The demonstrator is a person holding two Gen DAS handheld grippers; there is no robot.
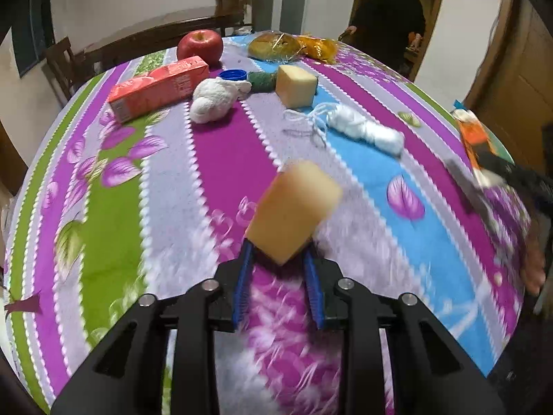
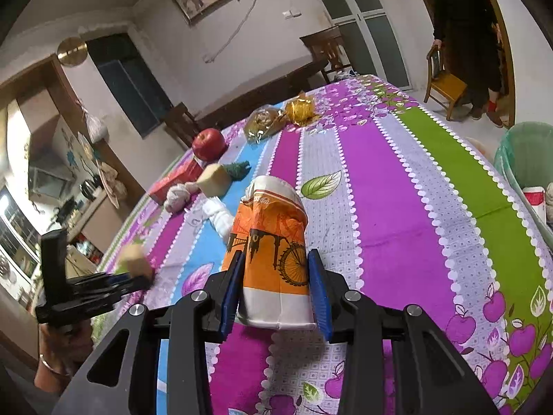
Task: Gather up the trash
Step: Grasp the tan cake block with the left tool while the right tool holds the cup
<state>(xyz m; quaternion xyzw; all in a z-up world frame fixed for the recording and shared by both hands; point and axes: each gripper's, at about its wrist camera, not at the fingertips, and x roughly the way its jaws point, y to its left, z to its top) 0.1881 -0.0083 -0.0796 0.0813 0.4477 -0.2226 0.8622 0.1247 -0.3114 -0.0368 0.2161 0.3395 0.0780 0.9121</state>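
Observation:
My left gripper (image 1: 278, 259) is shut on a yellow sponge block (image 1: 293, 207) and holds it above the striped tablecloth (image 1: 224, 159); it also shows in the right wrist view (image 2: 138, 276) at the left, with the sponge block (image 2: 136, 263). My right gripper (image 2: 274, 276) is shut on a crumpled orange and white paper cup (image 2: 273, 252), which appears at the right edge of the left wrist view (image 1: 475, 138). A green-lined trash bin (image 2: 522, 159) stands off the table's right edge, with some trash inside.
On the table lie a red carton (image 1: 159, 86), a white crumpled wad (image 1: 214, 98), a second sponge block (image 1: 297, 84), a white tissue bundle with string (image 1: 363, 129), a blue cap (image 1: 233, 75), a green scrubber (image 1: 262, 79), an apple (image 1: 200, 46) and wrapped food (image 1: 276, 45). A person (image 2: 463, 34) stands in the doorway.

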